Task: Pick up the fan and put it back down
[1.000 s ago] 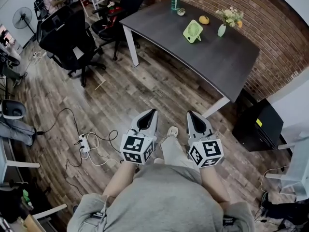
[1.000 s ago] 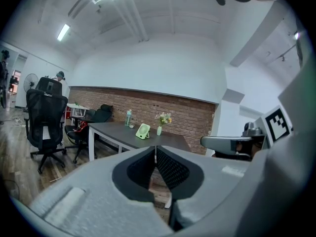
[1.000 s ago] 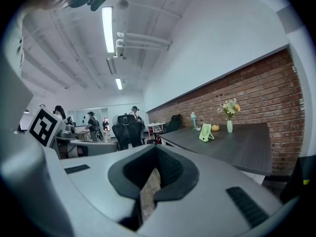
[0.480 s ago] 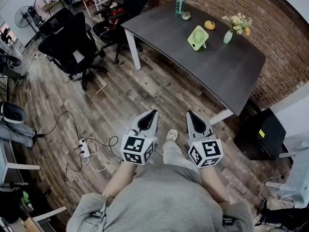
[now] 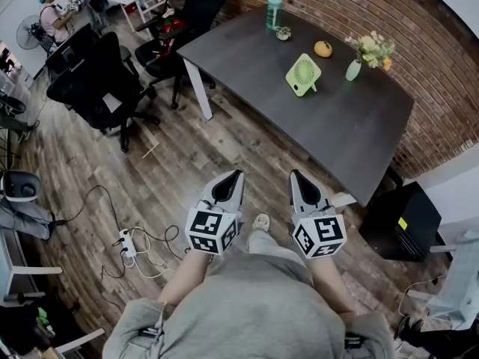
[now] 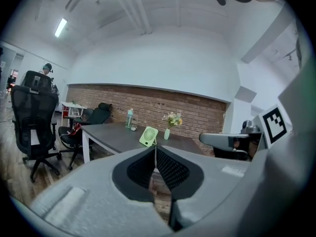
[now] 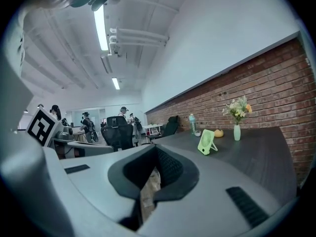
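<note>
A small light-green fan [image 5: 302, 74] stands upright on the dark table [image 5: 262, 58], also seen far ahead in the left gripper view as the fan [image 6: 148, 136] and in the right gripper view as the fan [image 7: 206, 141]. My left gripper [image 5: 234, 175] and right gripper [image 5: 295, 176] are held side by side over the wooden floor, well short of the table. Both are shut with nothing between their jaws. They point level toward the table.
On the table stand a green bottle [image 5: 274, 8], a small dish [image 5: 283, 33], an orange fruit [image 5: 322, 48] and a vase of flowers [image 5: 354, 67]. Black office chairs [image 5: 97, 81] are at the left. A power strip with cables [image 5: 128, 242] lies on the floor. A black box [image 5: 399, 220] is at right.
The table and fan have shifted nearer in the head view as the person walks toward them. Both grippers stay shut and keep the same pose.
</note>
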`<state>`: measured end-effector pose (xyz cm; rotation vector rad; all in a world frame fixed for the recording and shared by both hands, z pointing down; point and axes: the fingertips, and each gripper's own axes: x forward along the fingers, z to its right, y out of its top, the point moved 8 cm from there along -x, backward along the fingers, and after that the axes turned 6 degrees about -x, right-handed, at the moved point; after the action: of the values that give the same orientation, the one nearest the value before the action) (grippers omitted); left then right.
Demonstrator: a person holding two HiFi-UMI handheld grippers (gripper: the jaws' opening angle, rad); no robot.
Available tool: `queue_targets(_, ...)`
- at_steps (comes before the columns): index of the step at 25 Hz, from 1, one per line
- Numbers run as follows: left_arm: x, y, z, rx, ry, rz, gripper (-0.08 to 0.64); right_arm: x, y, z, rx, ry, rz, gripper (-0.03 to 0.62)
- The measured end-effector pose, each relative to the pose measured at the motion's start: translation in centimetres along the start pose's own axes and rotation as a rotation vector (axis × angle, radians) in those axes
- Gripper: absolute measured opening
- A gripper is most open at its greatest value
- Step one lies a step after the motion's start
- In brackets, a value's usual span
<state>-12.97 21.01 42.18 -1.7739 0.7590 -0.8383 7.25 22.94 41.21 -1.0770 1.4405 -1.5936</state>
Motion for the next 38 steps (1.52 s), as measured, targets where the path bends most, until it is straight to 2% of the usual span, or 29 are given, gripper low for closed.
queue_targets(11, 10.2, 4.2, -2.0, 0.008, -0.001, 0.02, 0.025, 8.1, 2.3, 7.6, -0.011, -0.005, 0.009, 0.002)
queue_targets(19, 15.8, 5.3, -2.7, 0.008, -0.017, 0.017, 0.025, 11.7, 2.7, 11.7, -0.008, -0.012, 0.008, 0.002)
queue_targets(29, 19.3, 5.6, -3.0, 0.007, -0.015, -0.007, 0.025, 13.8, 2.5, 14.7, -0.004, -0.017, -0.009, 0.002)
queue_targets(38, 22.6, 5.2, -4.6, -0.003, -0.033, -0.049, 0.025, 15.8, 1.3, 16.4, 0.0, -0.064, -0.052, 0.002)
